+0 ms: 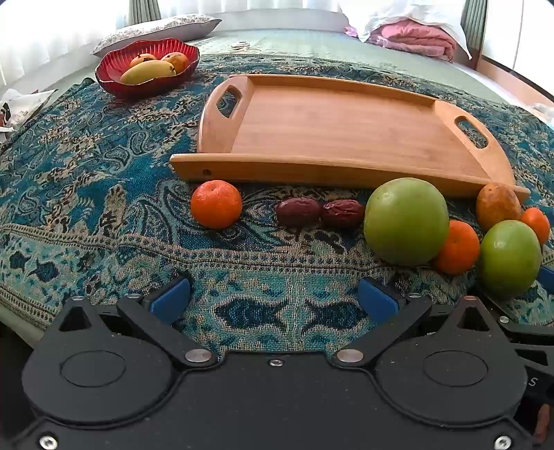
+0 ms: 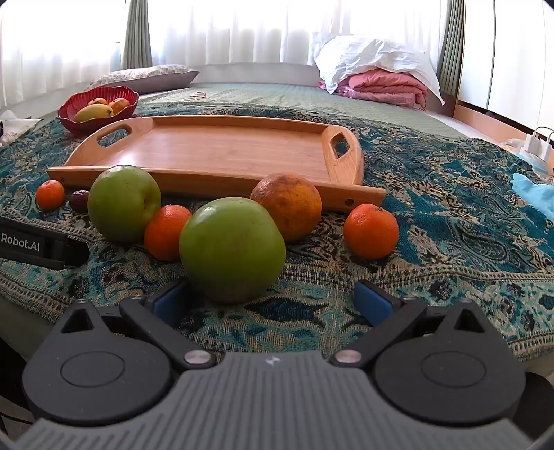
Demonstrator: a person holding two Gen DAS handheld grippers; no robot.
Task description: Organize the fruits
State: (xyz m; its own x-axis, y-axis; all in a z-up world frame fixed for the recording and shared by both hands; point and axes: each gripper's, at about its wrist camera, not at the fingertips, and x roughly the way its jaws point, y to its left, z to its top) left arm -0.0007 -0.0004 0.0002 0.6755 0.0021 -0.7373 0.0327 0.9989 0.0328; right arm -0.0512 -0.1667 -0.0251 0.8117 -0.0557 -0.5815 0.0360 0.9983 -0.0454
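Altogether two green apples, three mandarins, two dates.

pretty bright room, daylight pouring through sheer white curtains with green drapes between them. a bed with a green quilted cover fills the space, a teal paisley throw spread over the near part. patterned pillow back left, folded pink blanket under a white pillow back right.
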